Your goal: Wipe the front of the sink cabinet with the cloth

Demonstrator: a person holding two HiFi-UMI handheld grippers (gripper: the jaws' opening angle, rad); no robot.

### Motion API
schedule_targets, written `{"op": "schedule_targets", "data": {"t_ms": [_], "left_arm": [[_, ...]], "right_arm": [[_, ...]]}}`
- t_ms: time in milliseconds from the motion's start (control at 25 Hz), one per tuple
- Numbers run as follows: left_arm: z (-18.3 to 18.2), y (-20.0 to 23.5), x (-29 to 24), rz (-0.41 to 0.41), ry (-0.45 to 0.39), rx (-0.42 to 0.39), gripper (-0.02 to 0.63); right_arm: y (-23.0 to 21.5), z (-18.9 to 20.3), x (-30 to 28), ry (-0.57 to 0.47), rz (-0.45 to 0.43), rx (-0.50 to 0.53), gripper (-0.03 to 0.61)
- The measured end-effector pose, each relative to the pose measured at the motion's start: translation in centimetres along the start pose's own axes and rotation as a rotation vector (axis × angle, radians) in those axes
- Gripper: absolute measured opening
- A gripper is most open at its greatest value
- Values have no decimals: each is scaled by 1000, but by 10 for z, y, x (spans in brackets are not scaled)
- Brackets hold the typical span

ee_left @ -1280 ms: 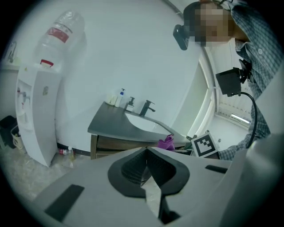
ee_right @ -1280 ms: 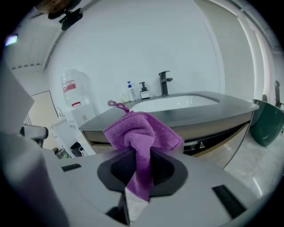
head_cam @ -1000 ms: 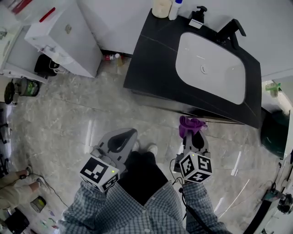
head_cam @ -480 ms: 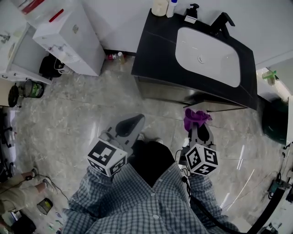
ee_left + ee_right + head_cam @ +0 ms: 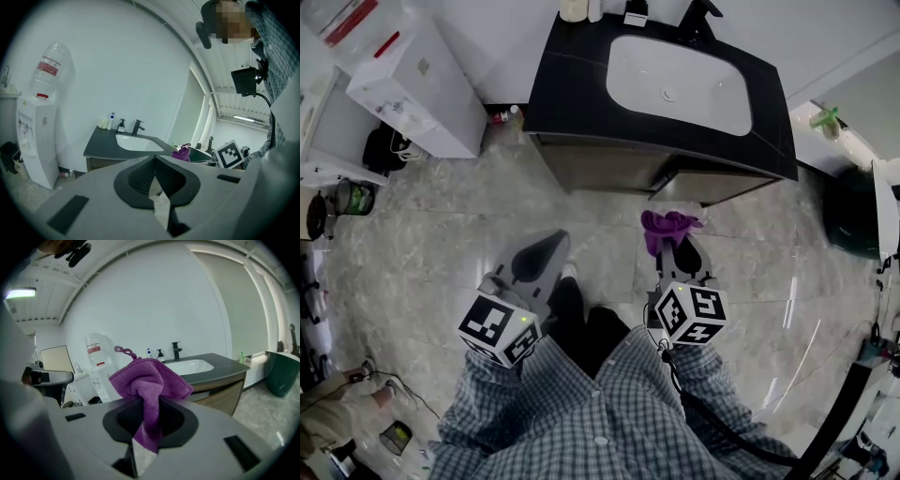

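The cloth (image 5: 667, 228) in the right claw (image 5: 675, 246) lies before the sink cabinet (image 5: 609, 169) (apart); water dispenser (image 5: 417, 89) left of that.

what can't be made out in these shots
- Cabinet front: in the head view, foreshortened under the countertop overhang; in the right gripper view, its left part is behind the cloth.
- Bottles: cut off by the head view's top edge; labels too small in the gripper views.

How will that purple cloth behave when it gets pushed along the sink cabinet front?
Probably floppy: the purple cloth bunches and folds over above the right gripper, which is shut on it. Likely light, since it stands up from one small pinch. Its fuzzy weave should drag rather than slip on the cabinet front.
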State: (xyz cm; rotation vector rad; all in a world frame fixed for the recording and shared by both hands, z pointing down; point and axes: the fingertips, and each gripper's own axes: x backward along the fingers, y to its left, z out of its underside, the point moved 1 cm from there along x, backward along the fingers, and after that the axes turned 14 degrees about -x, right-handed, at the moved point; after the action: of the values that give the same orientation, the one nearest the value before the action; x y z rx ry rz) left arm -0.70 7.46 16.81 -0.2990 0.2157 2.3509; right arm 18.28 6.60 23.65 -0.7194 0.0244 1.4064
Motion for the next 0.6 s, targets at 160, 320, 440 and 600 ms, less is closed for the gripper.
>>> {"op": "schedule_targets", "data": {"t_ms": [160, 320, 440, 600], "left_arm": [[8, -46, 4, 4, -2, -6, 11], [11, -84, 13, -6, -10, -4, 11], [14, -109, 19, -19, -9, -2, 11], [16, -133, 27, -29, -1, 1, 11]], "right_arm": [[-14, 9, 37, 5, -38, 32, 74], [-24, 15, 73, 7, -75, 41, 74], [-31, 18, 96, 0, -98, 29, 74], [-35, 20, 121, -3, -131, 27, 74]]}}
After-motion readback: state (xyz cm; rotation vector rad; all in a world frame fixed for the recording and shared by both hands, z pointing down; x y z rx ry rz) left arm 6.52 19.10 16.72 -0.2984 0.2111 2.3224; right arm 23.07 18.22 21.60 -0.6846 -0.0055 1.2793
